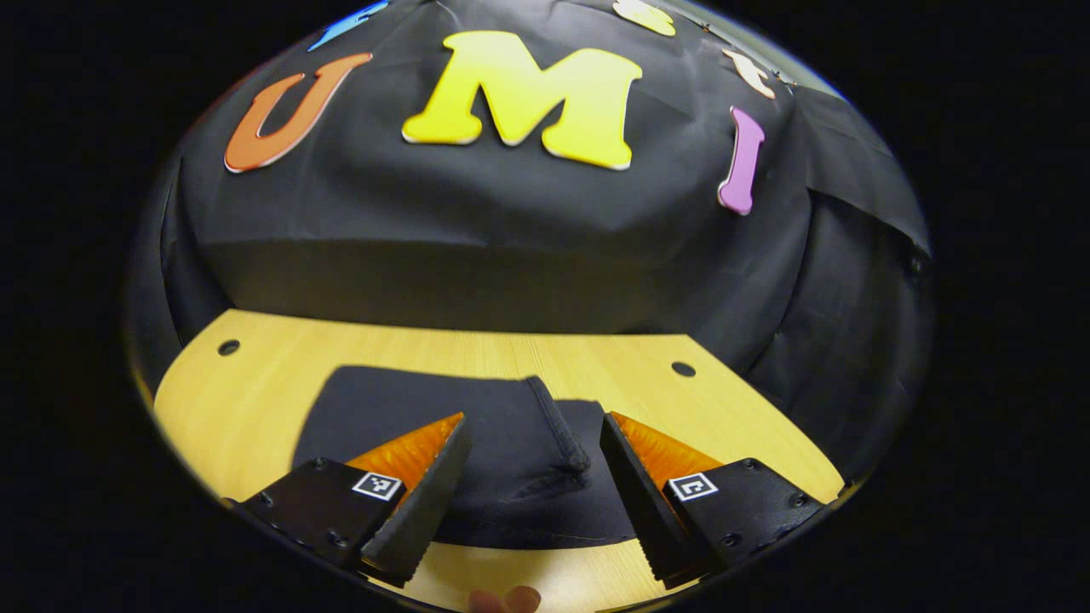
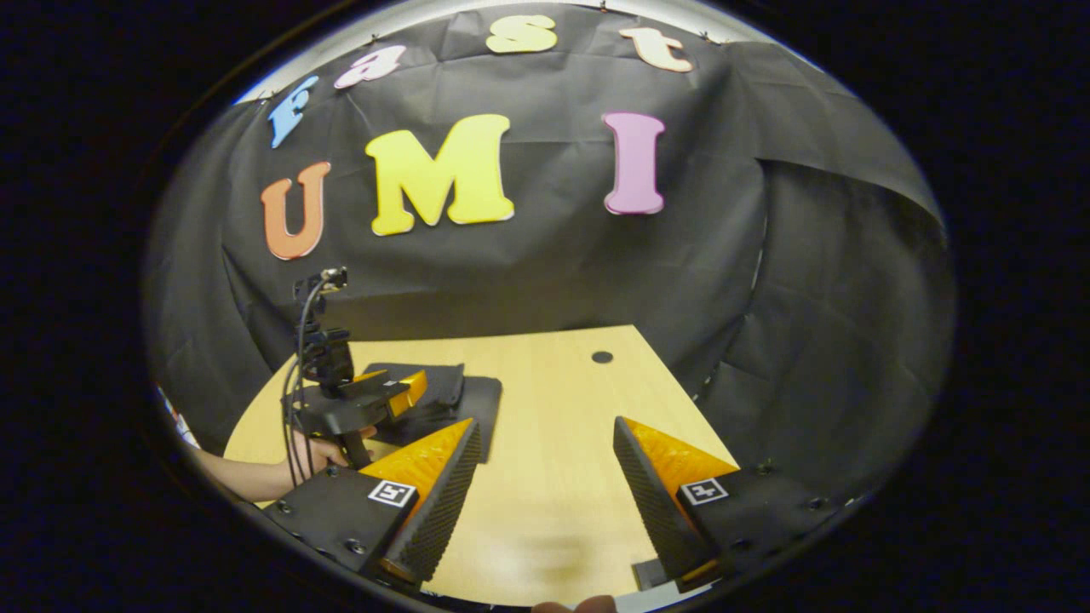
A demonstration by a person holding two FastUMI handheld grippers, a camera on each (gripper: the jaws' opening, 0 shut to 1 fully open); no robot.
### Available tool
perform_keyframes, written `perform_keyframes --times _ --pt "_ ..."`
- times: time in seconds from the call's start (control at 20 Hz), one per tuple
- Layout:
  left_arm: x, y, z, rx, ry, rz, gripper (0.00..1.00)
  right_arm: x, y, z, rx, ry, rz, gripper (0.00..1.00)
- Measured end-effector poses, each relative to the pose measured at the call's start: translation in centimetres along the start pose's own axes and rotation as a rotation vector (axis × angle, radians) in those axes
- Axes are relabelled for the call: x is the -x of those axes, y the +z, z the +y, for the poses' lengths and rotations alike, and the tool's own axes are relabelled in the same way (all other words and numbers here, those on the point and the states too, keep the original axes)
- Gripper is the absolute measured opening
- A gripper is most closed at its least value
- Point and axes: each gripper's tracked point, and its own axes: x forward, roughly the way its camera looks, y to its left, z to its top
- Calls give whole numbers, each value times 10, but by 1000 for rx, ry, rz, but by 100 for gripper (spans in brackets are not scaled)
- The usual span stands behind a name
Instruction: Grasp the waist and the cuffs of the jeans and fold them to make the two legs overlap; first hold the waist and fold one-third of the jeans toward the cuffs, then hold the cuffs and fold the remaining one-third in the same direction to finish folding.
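Observation:
The dark jeans (image 1: 502,443) lie as a flat folded bundle on the wooden table (image 1: 255,400), a thick seamed edge running across the top layer. My left gripper (image 1: 535,423) hangs open just above the bundle, one finger to each side of that seam, gripping nothing. In the right gripper view the jeans (image 2: 464,396) sit at the table's left, and the left gripper (image 2: 411,390) is over them, held by a hand (image 2: 319,451). My right gripper (image 2: 545,426) is open over bare table (image 2: 553,375) to the right of the jeans, with nothing between its fingers.
Two small round holes (image 1: 228,346) (image 1: 683,369) mark the table's far corners, and one hole (image 2: 602,357) appears in the right gripper view. Black cloth walls close the table at the back and right. A person's fingertips (image 1: 507,600) peek in at the near edge.

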Motion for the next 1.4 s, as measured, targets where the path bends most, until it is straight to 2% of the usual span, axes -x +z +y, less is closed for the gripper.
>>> perform_keyframes --times 0.1,0.2,0.3,0.55,0.75,0.85,0.9,0.95,1.2,1.25,1.4 --pt "39 44 23 0 34 -79 98 -6 25 27 30 29 -75 94" --pt "84 89 49 -3 77 -157 97 -7 55 57 59 51 -162 99" --pt "127 129 70 -10 113 -228 98 -3 83 86 76 71 -254 96" --pt "219 179 97 -53 157 -326 98 21 119 148 114 86 -410 94" --pt "265 182 108 -82 169 -342 98 44 121 190 196 100 -500 94" --pt "278 177 110 -82 180 -351 98 50 117 197 184 98 -505 99" --pt "283 174 111 -81 186 -353 93 52 116 200 170 97 -499 99" --pt "286 172 111 -78 188 -357 98 53 115 201 161 90 -498 99" --pt "295 173 103 -74 167 -383 98 59 114 197 144 58 -510 98" --pt "295 174 102 -71 163 -384 100 59 112 196 143 55 -507 98" --pt "294 173 102 -72 167 -384 98 60 109 199 148 63 -498 99"
